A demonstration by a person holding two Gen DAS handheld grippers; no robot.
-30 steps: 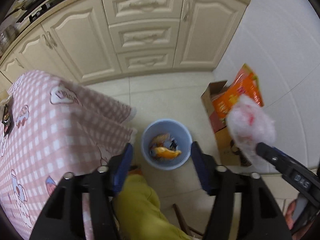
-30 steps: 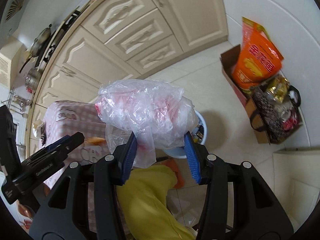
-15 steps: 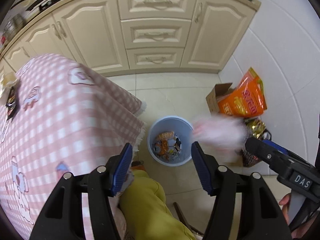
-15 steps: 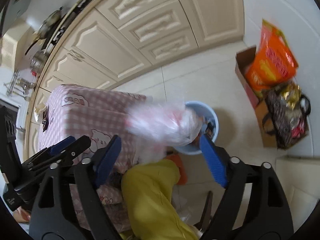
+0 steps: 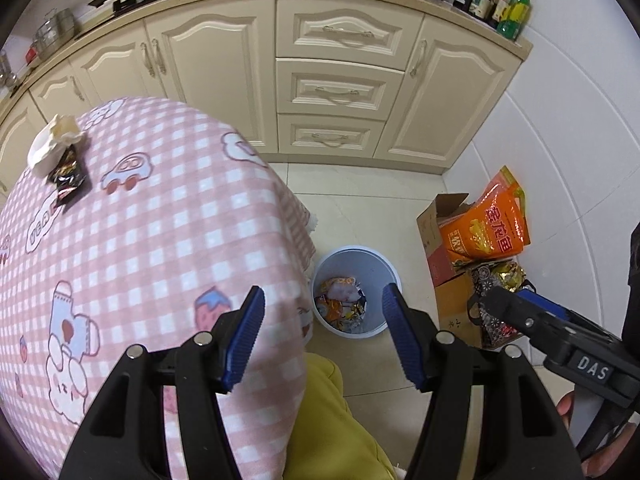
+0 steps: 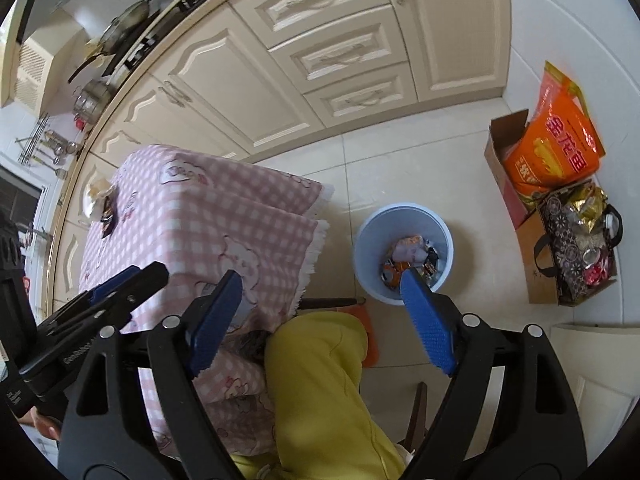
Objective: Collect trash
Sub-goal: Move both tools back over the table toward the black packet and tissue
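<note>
A light blue bin (image 5: 384, 268) (image 6: 368, 236) stands on the floor by the table corner, holding wrappers and the crumpled clear plastic bag (image 5: 341, 290) (image 6: 410, 249). My left gripper (image 5: 323, 320) is open and empty above the table edge and bin. My right gripper (image 6: 322, 304) is open and empty above the bin; it also shows at the right of the left wrist view (image 5: 532, 320). On the pink checked tablecloth (image 5: 152, 216) lie a dark snack wrapper (image 5: 68, 178) and crumpled white paper (image 5: 54, 146) at the far left.
Cream kitchen cabinets (image 5: 336, 80) run along the back. A cardboard box with an orange bag (image 5: 486, 228) and a dark bag (image 6: 576, 248) of items stand against the right wall. The person's yellow-trousered leg (image 6: 320, 380) is below the grippers.
My right gripper opened and let go of the plastic bag, which fell into the bin. Both grippers rose and drew back; more of the table shows.
</note>
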